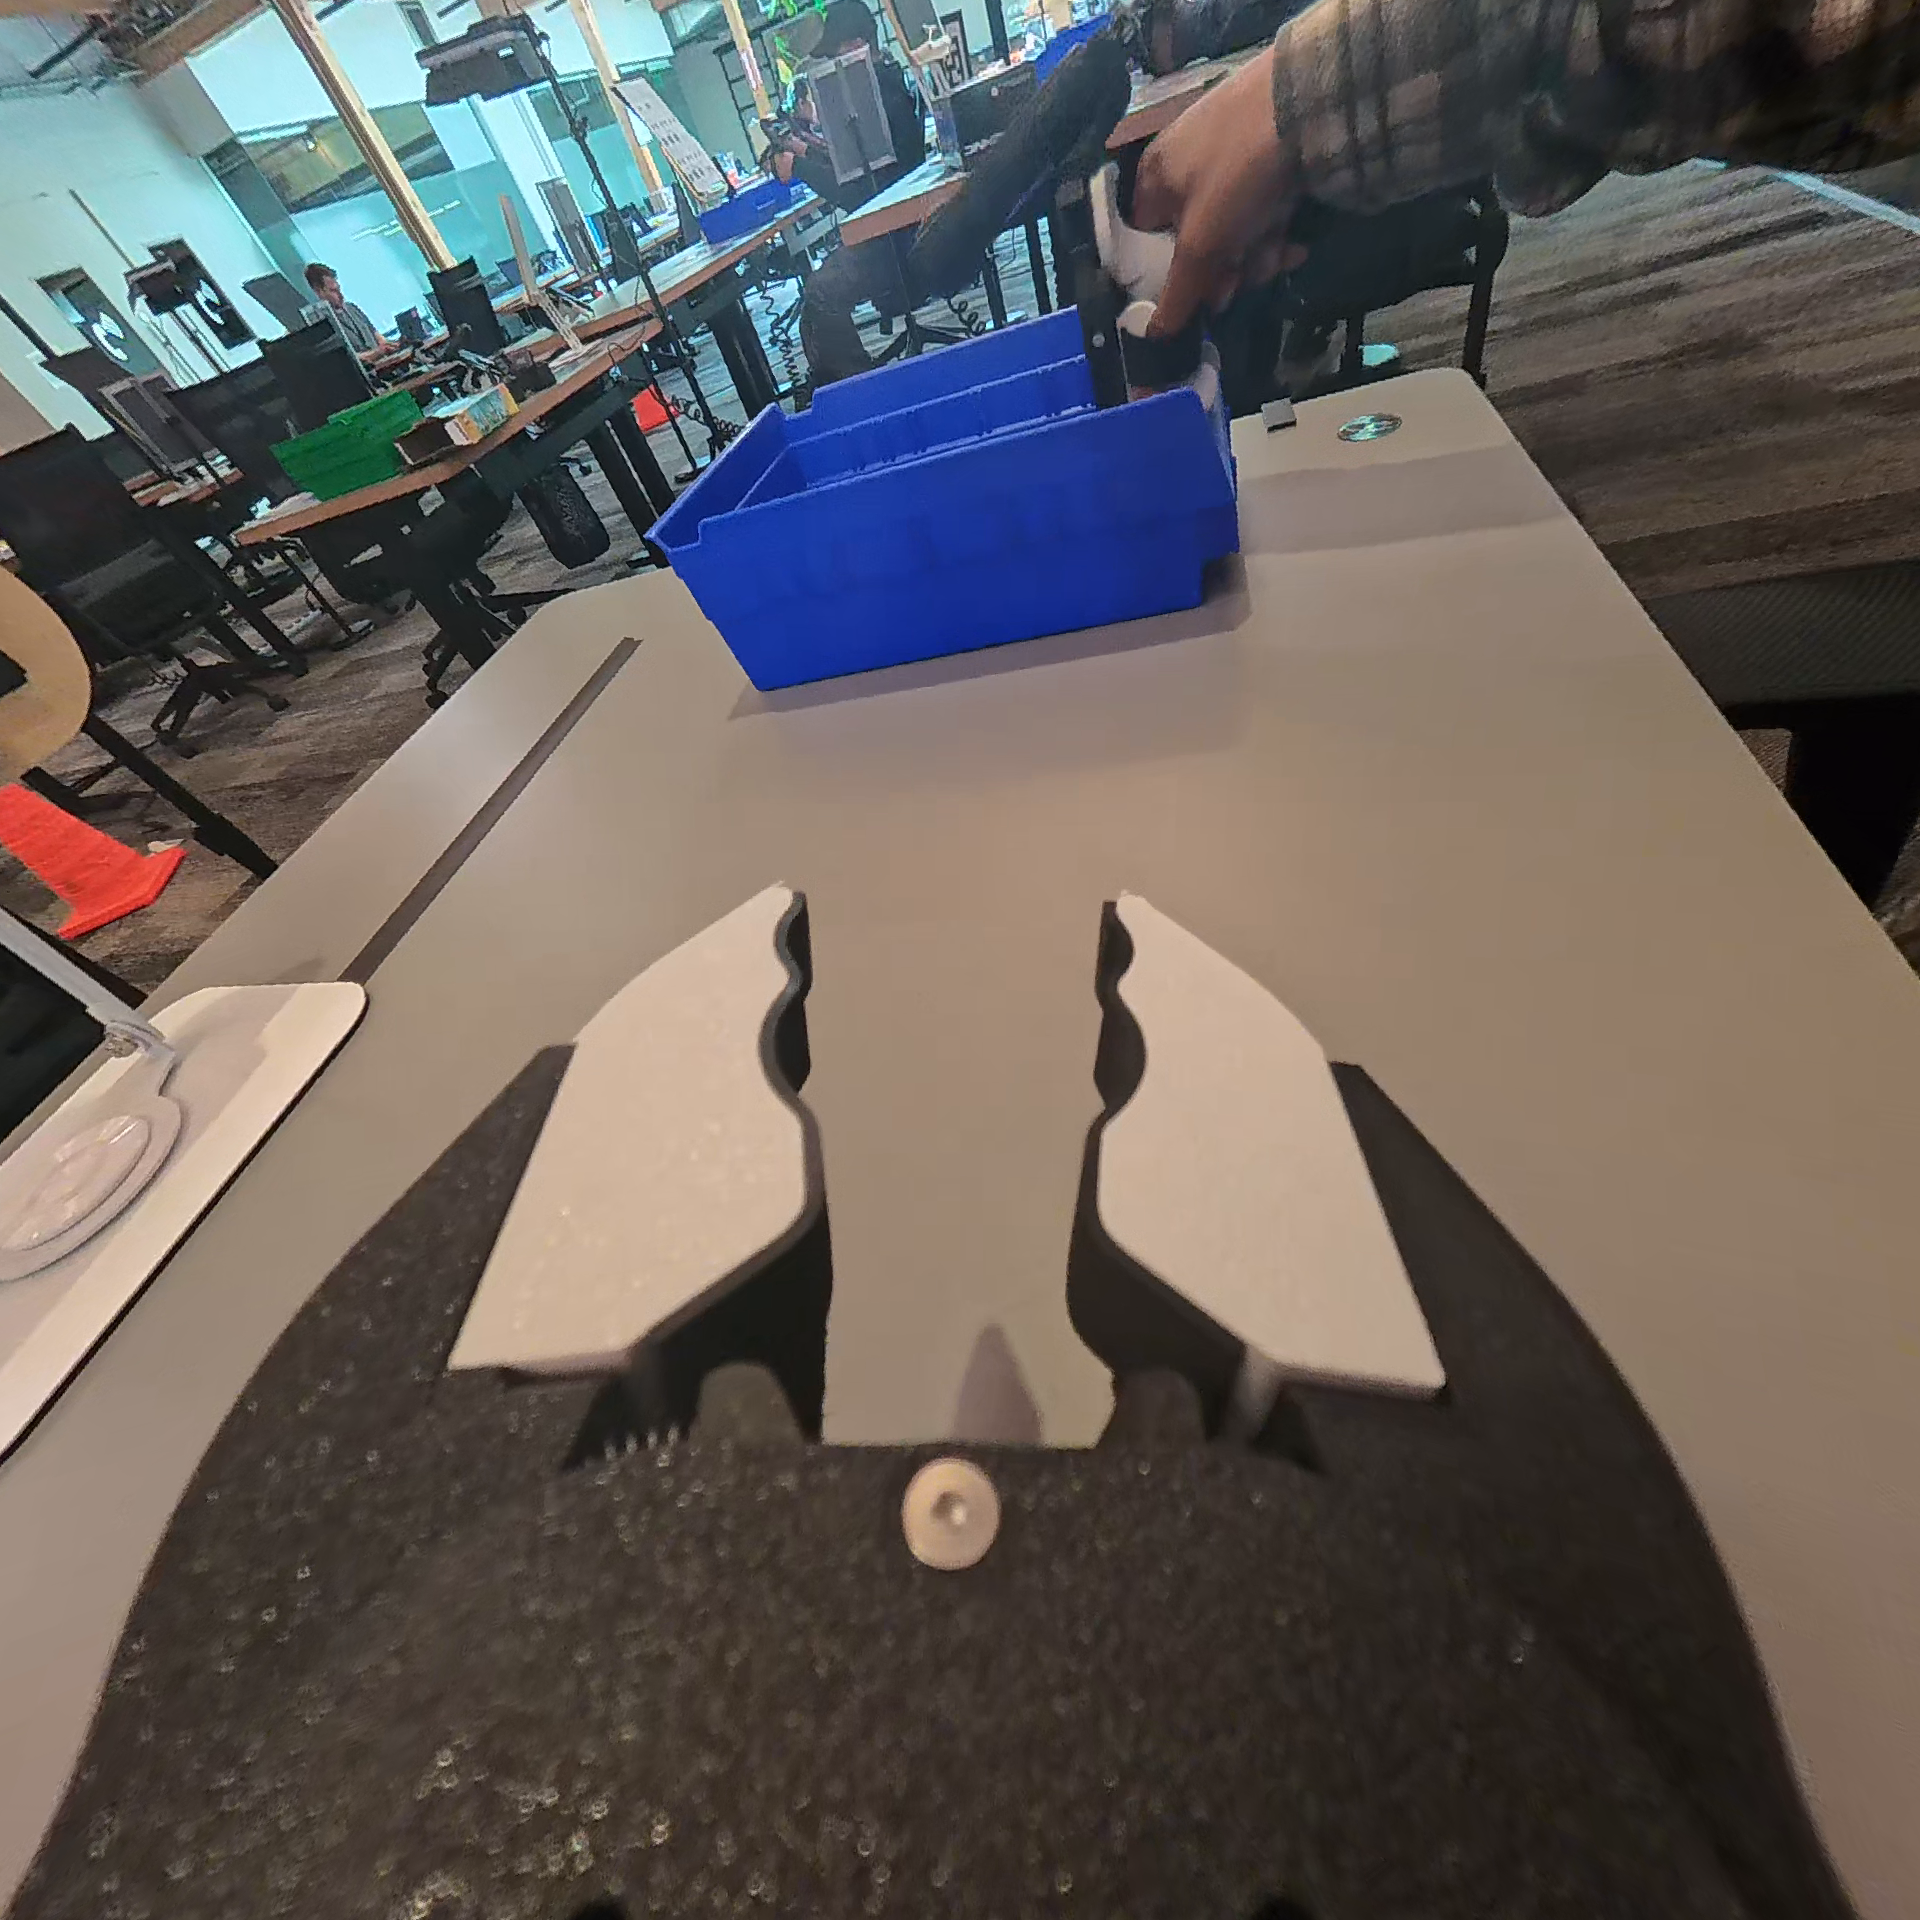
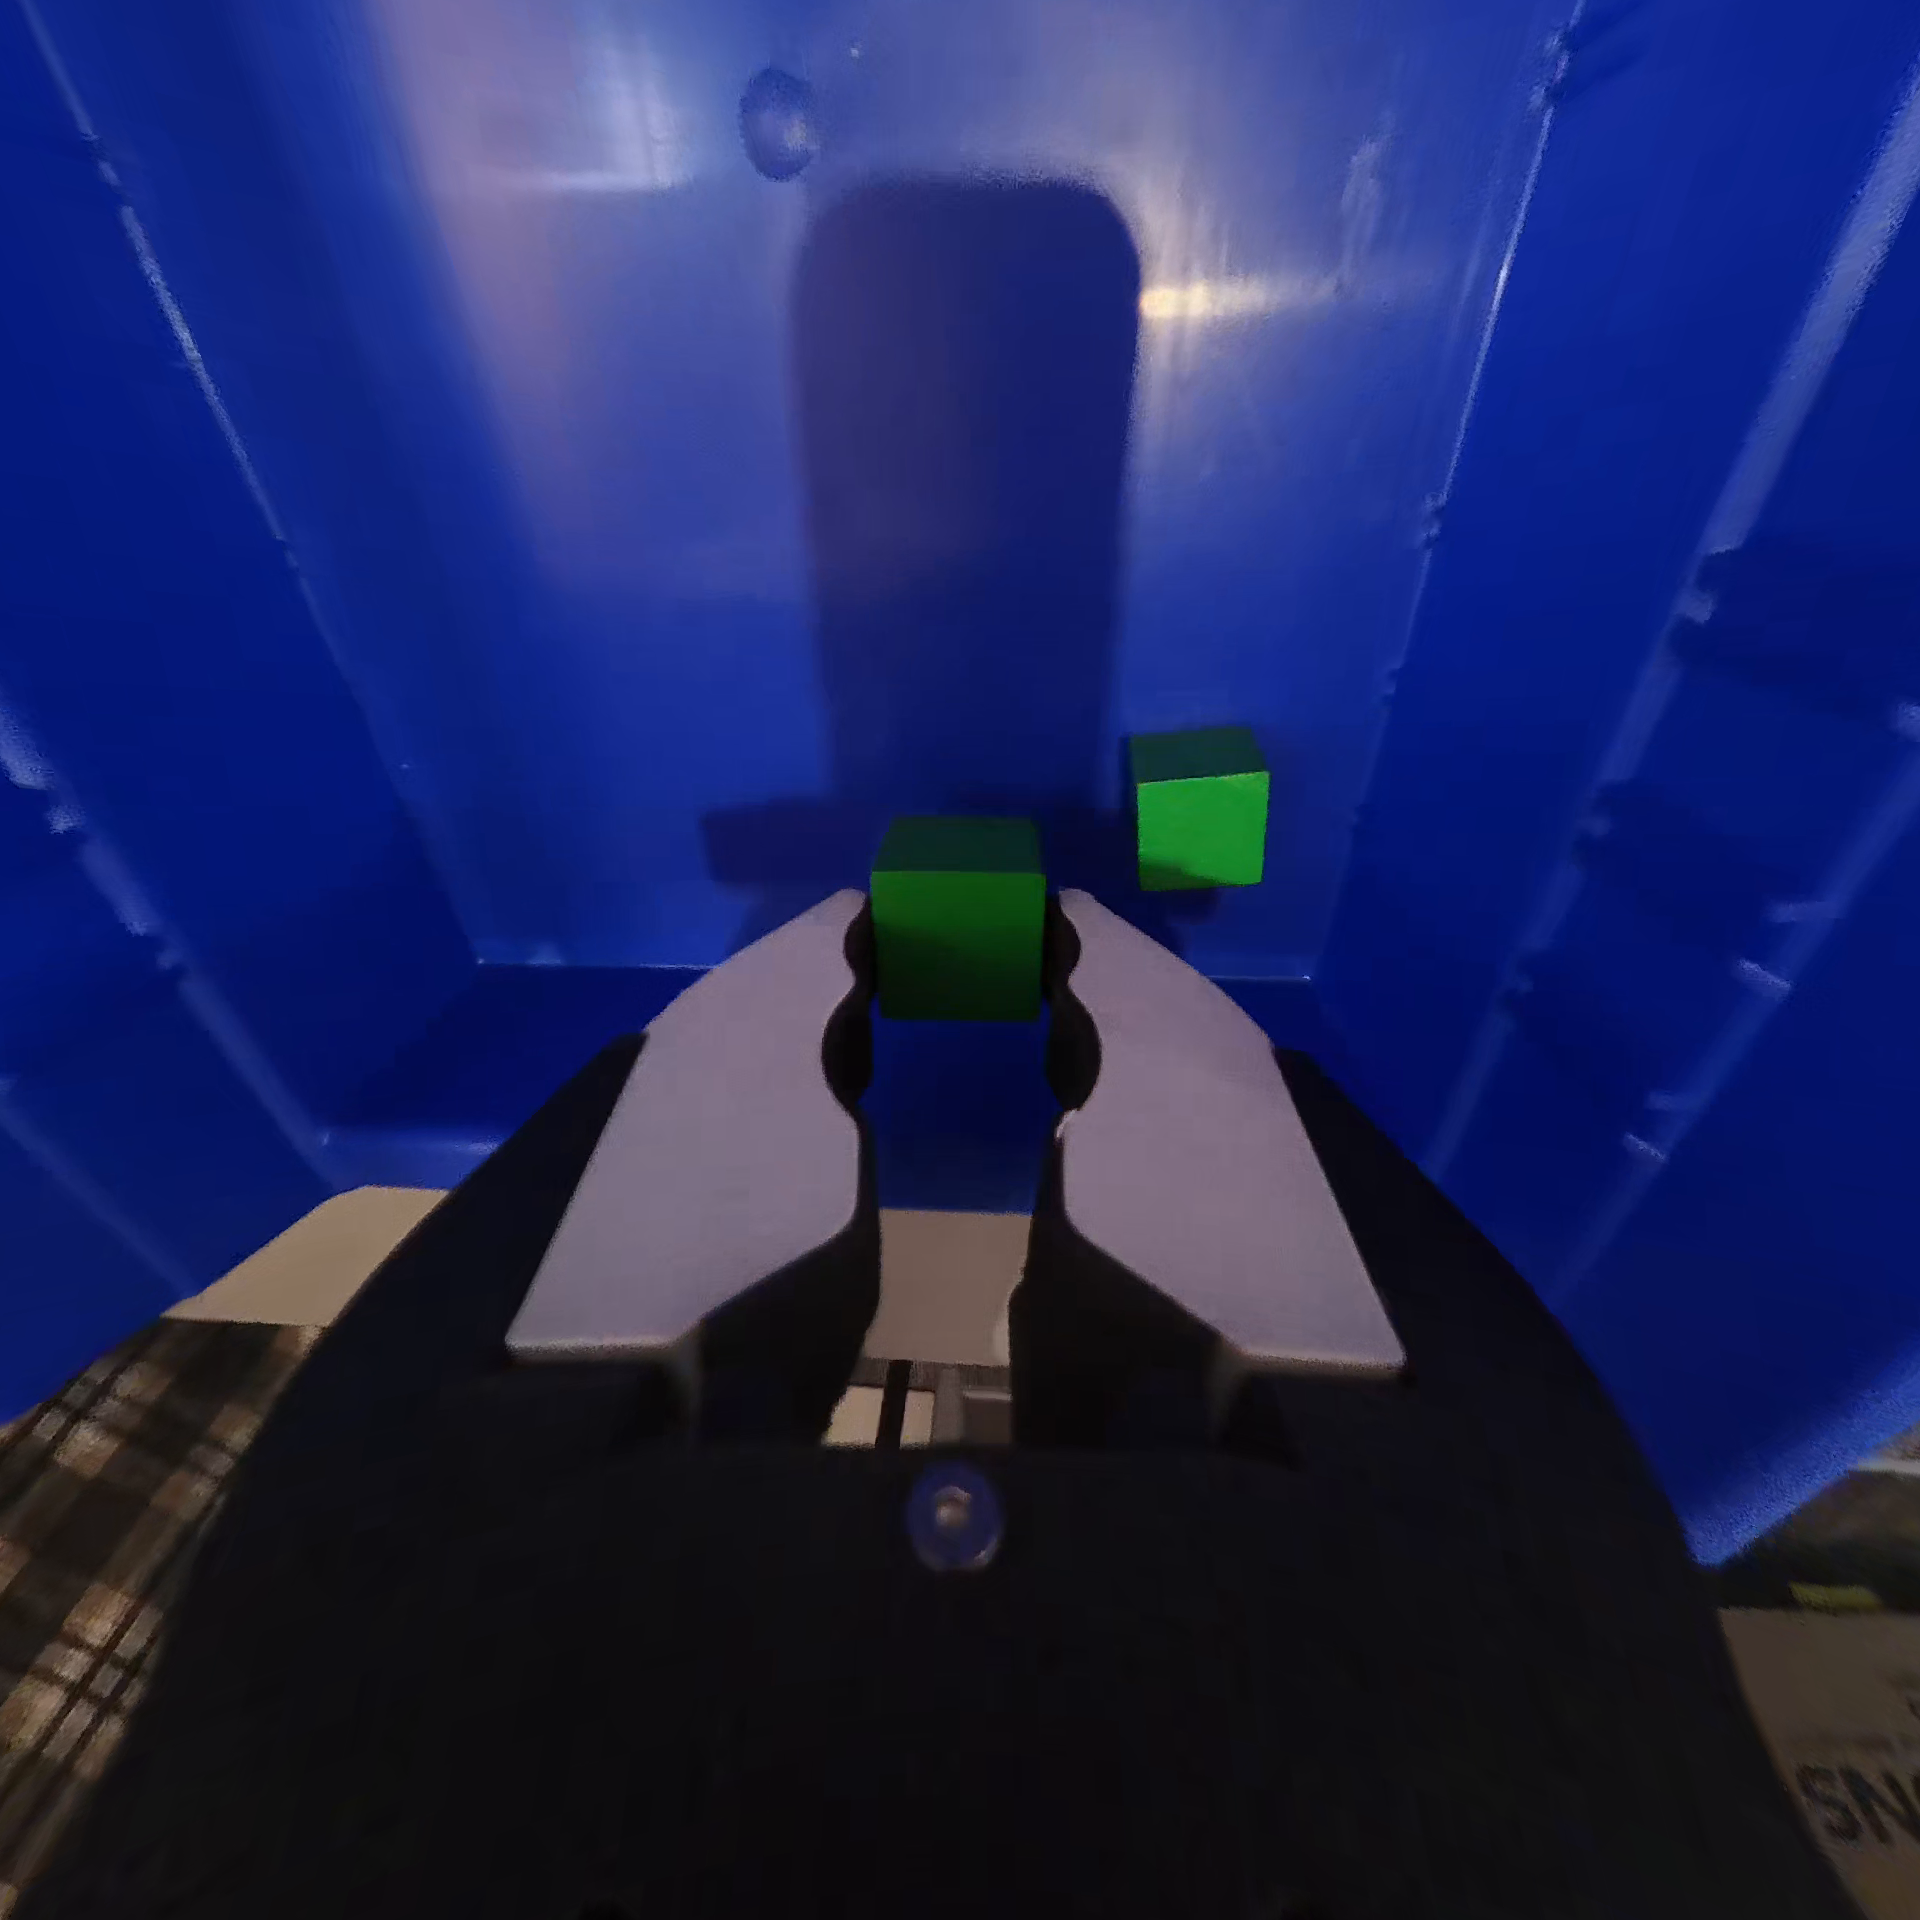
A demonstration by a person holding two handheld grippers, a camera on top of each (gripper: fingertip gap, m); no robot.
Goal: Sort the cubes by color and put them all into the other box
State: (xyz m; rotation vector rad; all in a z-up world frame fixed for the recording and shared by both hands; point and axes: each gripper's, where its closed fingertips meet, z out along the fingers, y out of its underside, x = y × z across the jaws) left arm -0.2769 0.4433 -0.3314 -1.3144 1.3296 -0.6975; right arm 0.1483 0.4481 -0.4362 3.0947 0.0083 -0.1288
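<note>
Green cube [image 2: 958, 920] pinched between right gripper [image 2: 961, 935] fingertips, deep inside blue box [image 2: 312, 623]; second green cube [image 2: 1200, 821] just right, farther in. Left gripper [image 1: 954, 914] spread wide, empty, above grey table [image 1: 1247, 831], well short of the boxes.

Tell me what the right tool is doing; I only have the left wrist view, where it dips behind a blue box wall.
Observer: The right tool is shut on a green cube, pinched between its fingertips inside the blue box.
Operator: Anything else in that box?
Observer: A second green cube sits on the floor to the right of the held one, apart from it. No other colours show in the part that view covers.
Operator: Is the held cube resting on the floor?
Observer: I cannot tell; only its top and near face show, between the fingers.
</note>
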